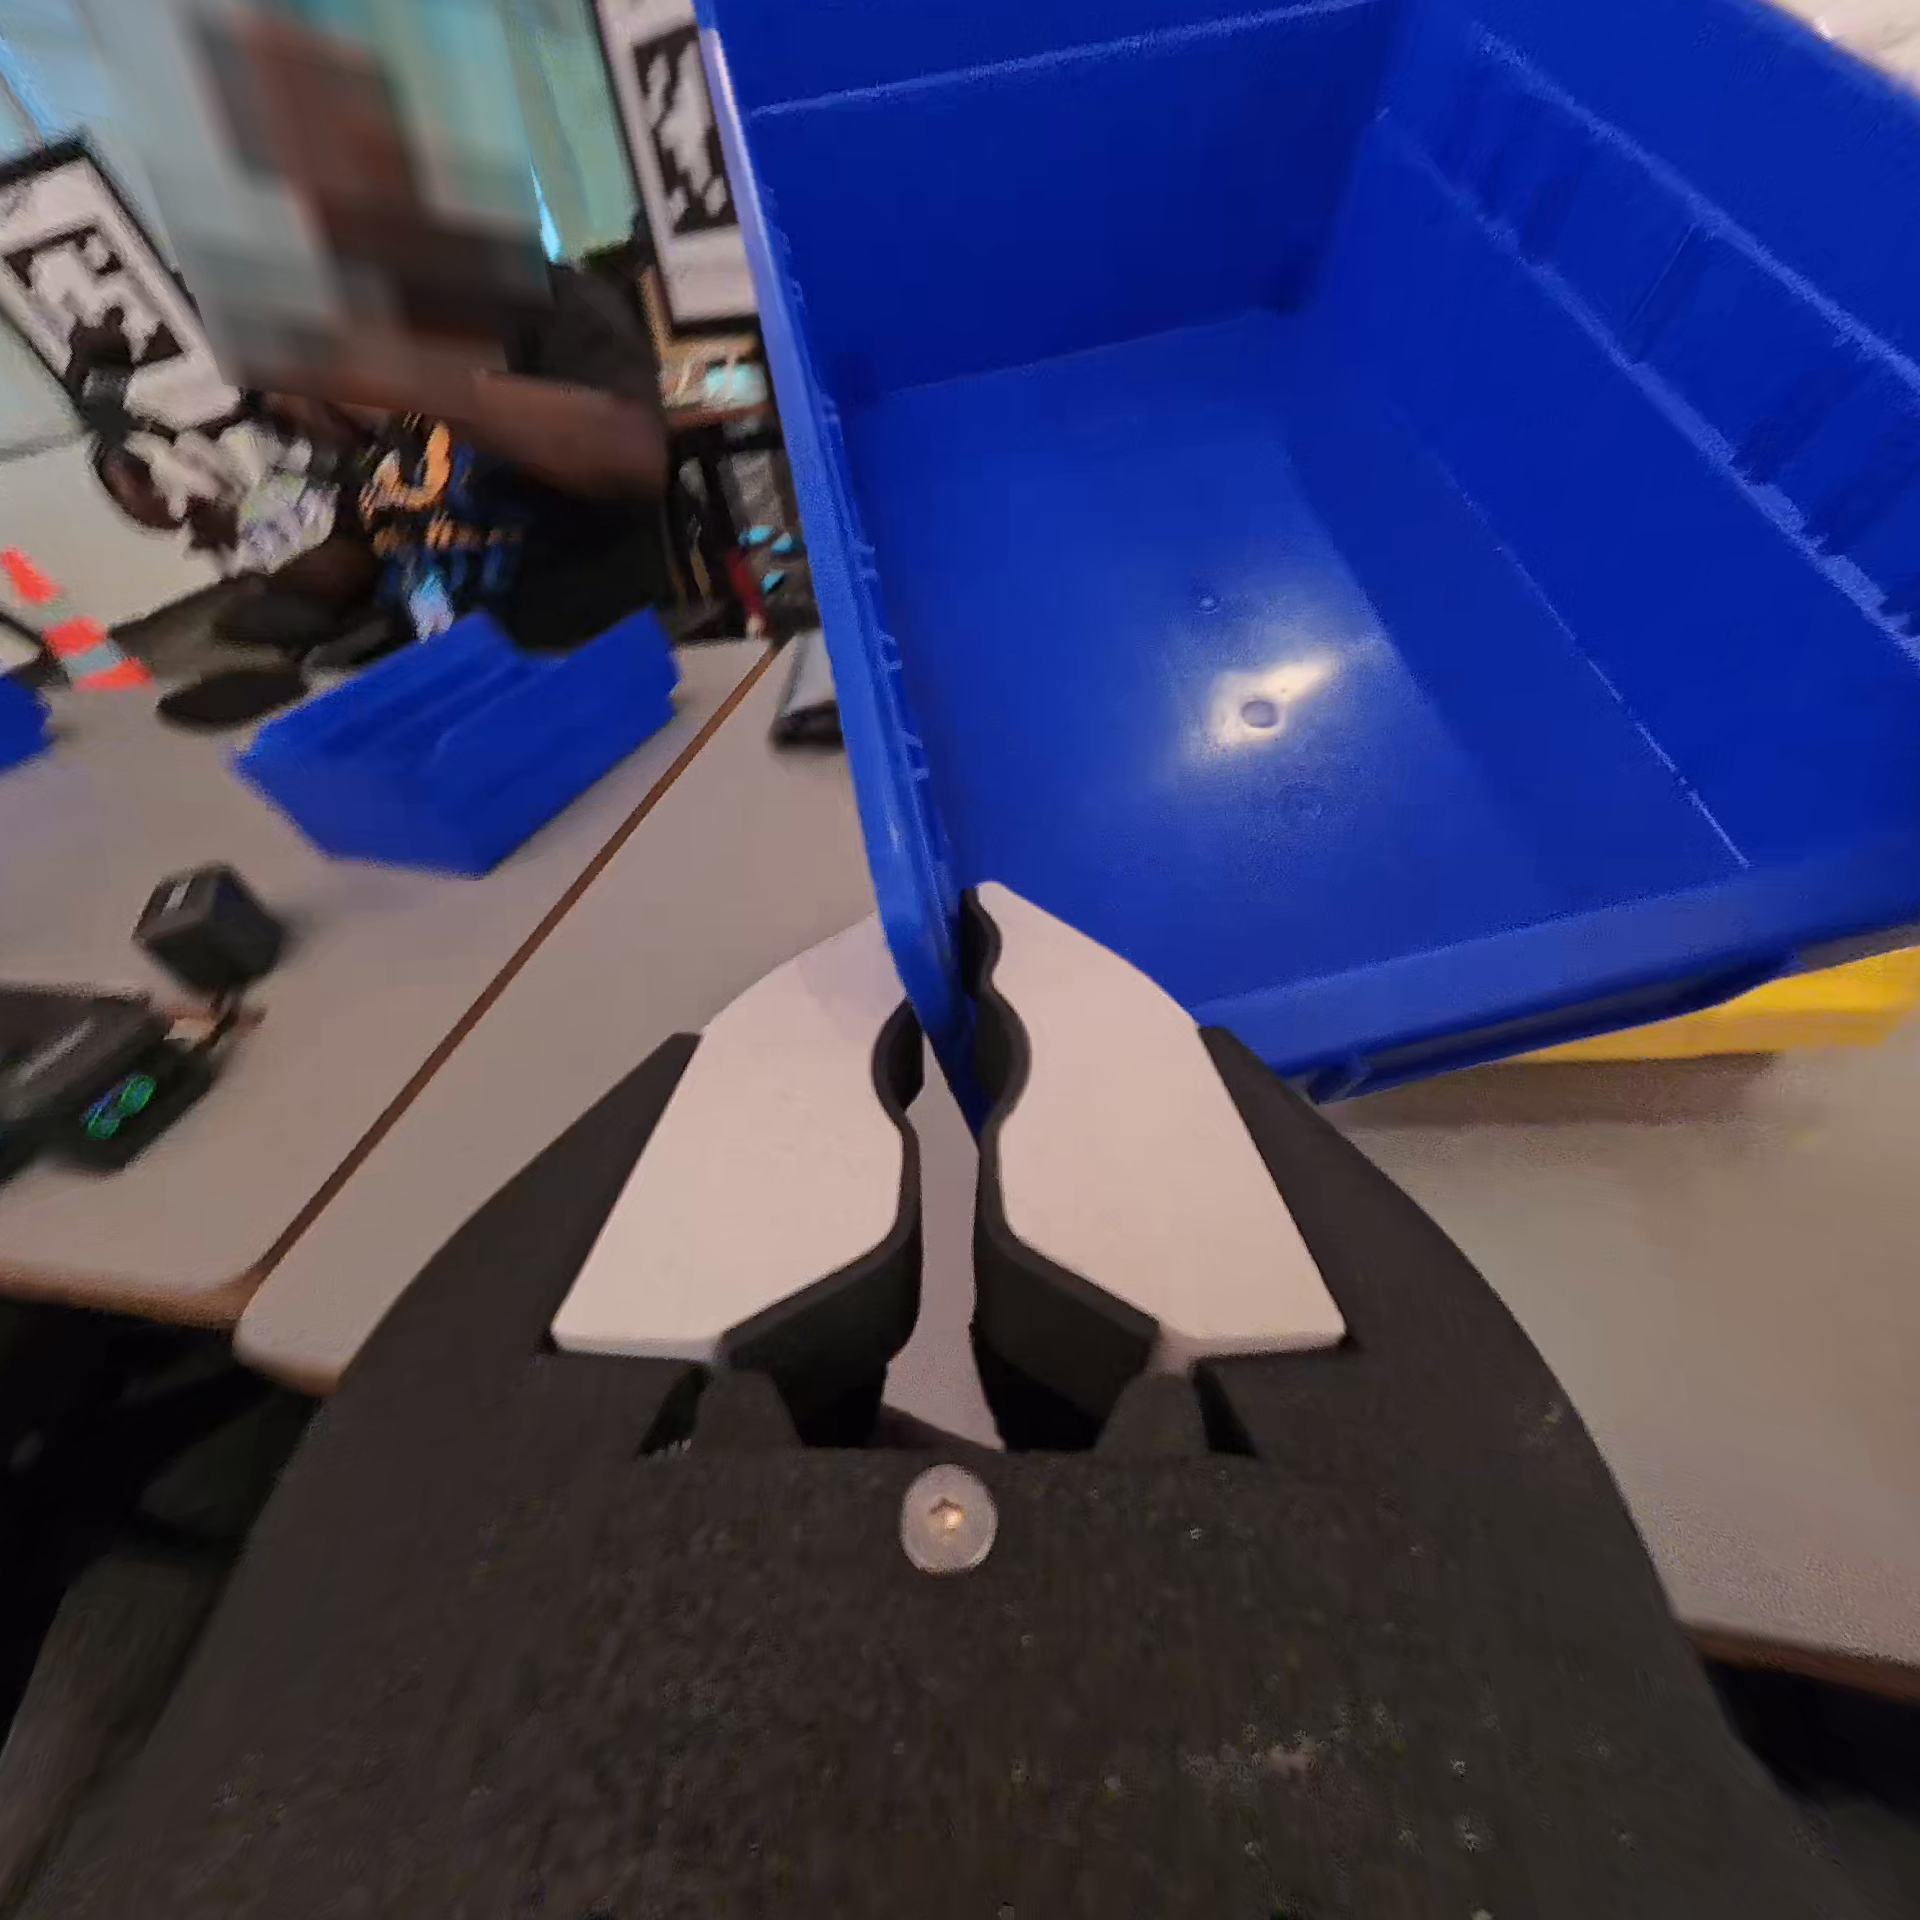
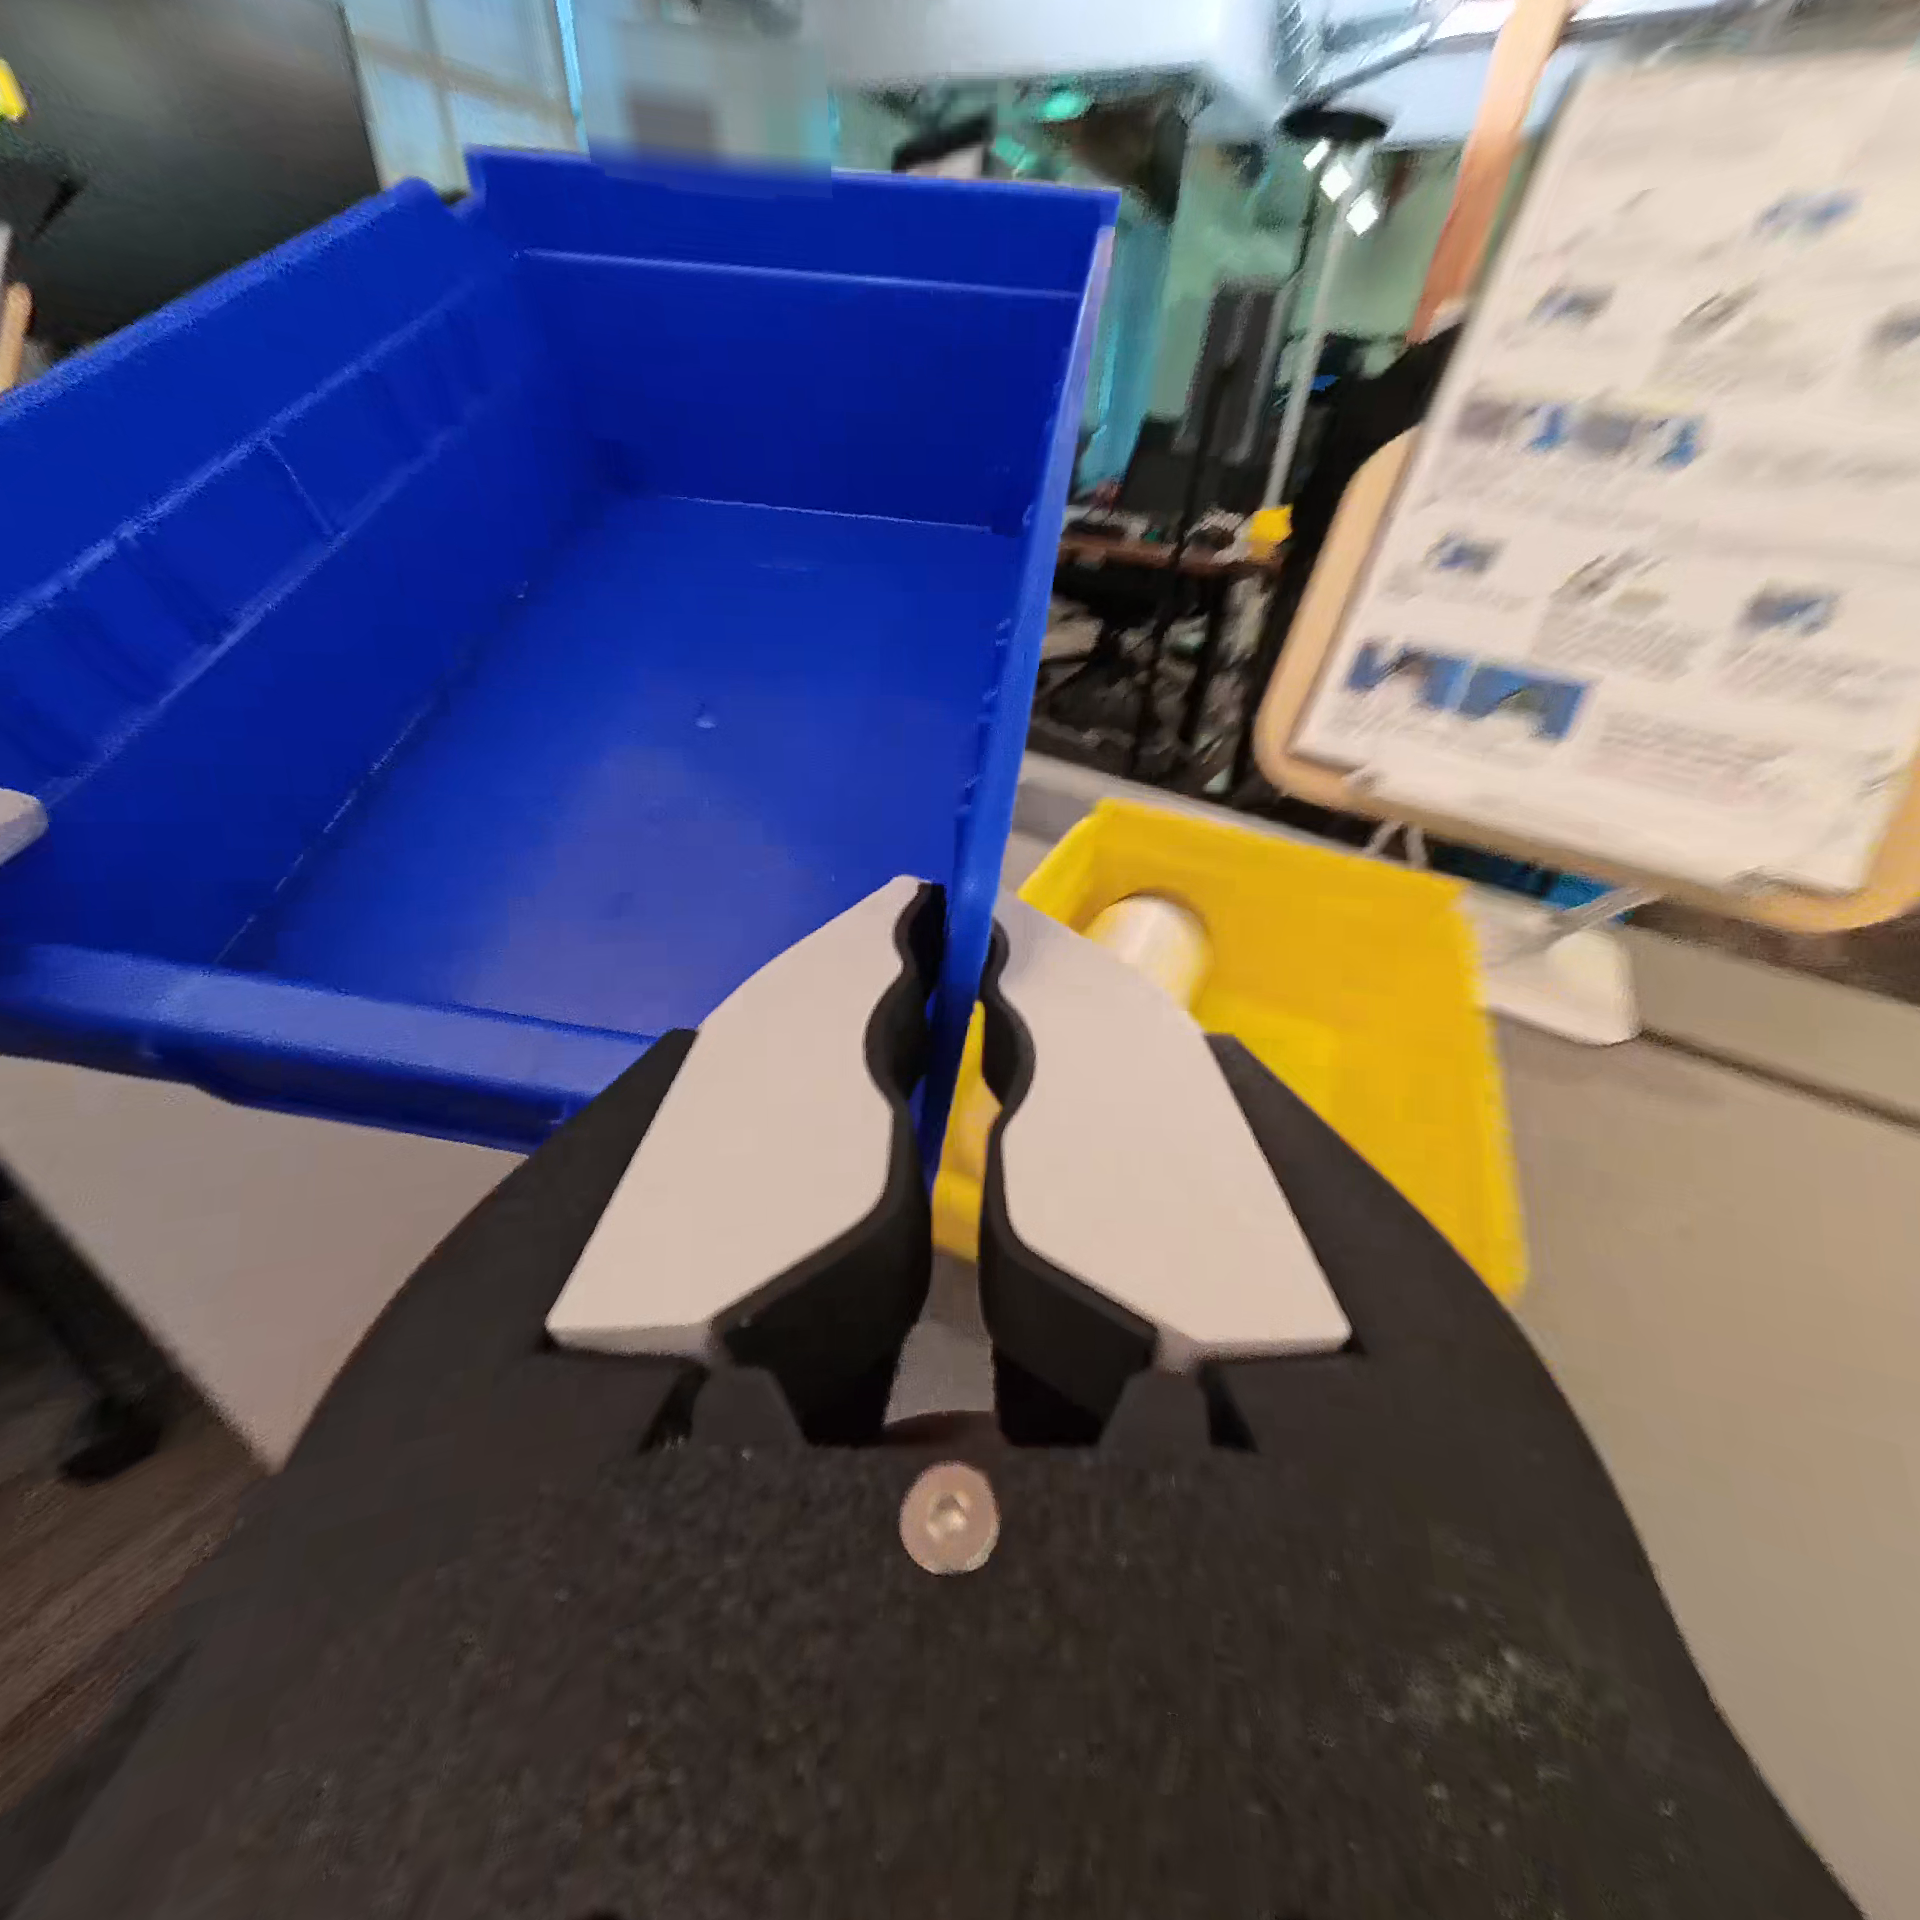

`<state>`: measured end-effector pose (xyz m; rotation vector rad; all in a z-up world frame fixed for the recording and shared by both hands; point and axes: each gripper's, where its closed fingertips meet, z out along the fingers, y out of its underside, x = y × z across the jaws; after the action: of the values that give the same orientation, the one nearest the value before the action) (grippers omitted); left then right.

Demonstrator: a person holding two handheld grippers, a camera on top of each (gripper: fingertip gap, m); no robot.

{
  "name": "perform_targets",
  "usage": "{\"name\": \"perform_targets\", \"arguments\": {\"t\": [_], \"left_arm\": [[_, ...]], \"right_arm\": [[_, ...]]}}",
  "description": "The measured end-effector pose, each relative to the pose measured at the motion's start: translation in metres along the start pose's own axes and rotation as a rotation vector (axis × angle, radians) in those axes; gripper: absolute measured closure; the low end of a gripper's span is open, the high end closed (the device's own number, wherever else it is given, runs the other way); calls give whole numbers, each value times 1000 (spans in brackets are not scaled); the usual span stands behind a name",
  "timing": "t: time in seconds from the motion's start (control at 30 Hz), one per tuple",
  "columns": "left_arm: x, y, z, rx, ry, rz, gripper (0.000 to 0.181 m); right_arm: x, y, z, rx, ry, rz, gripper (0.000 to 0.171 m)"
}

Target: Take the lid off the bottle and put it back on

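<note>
My left claw (image 1: 951,935) is closed on the left wall of the blue bin (image 1: 1299,623); my right claw (image 2: 961,914) is closed on its right wall. The bin, gripped from both sides, is tilted above the grey counter (image 1: 1610,1299). The bottle (image 2: 1148,930) lies on its side in the yellow bin (image 2: 1351,1039), just right of the blue one.

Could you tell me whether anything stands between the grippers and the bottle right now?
Yes. Both grippers are occupied: the left gripper and the right gripper are each shut on a side wall of the empty blue bin. The bottle lies in the yellow bin just beyond the blue bin's right wall, which partly covers it.
</note>
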<state>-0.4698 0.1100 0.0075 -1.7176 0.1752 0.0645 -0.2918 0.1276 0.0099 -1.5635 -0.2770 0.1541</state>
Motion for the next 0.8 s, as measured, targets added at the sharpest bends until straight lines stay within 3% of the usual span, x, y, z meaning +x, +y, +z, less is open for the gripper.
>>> {"name": "perform_targets", "arguments": {"t": [0.13, 0.3, 0.53, 0.8], "left_arm": [[95, -53, 33, 75, 135, 53, 179], [254, -72, 74, 53, 317, 82, 177], [439, -17, 112, -112, 471, 45, 178], [529, 63, 116, -265, 541, 144, 175]], "right_arm": [[98, -36, -29, 77, 155, 4, 166], [251, -18, -66, 6, 345, 52, 167], [417, 65, -115, -252, 470, 46, 167], [487, 194, -146, -429, 470, 273, 168]]}}
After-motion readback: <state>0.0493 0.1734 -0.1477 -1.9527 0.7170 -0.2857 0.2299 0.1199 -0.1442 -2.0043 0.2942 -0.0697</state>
